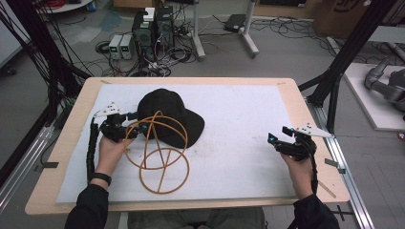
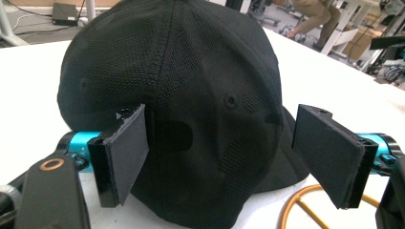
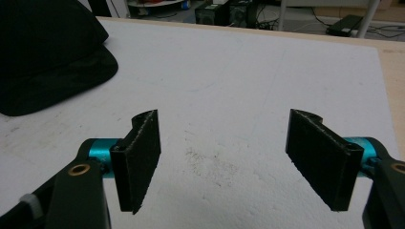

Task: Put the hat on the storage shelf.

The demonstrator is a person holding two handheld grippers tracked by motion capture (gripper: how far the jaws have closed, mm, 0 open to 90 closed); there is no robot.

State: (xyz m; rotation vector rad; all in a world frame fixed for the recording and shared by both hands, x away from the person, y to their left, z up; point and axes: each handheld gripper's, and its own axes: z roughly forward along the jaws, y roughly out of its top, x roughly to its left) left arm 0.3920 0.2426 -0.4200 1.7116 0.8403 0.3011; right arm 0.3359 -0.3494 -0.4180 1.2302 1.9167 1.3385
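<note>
Behind wire stand (image 1: pixel 157 152), cap (image 1: pixel 168 114) partly hidden (brim cropped).

A white mat (image 1: pixel 239 124) covers most of the wooden worktop (image 1: pixel 305 124). On the grey floor far behind the worktop stand black computer boxes (image 1: pixel 153 28) with lots of tangled cables (image 1: pixel 167 59). White table legs (image 1: pixel 224 33) stand near them.
</note>
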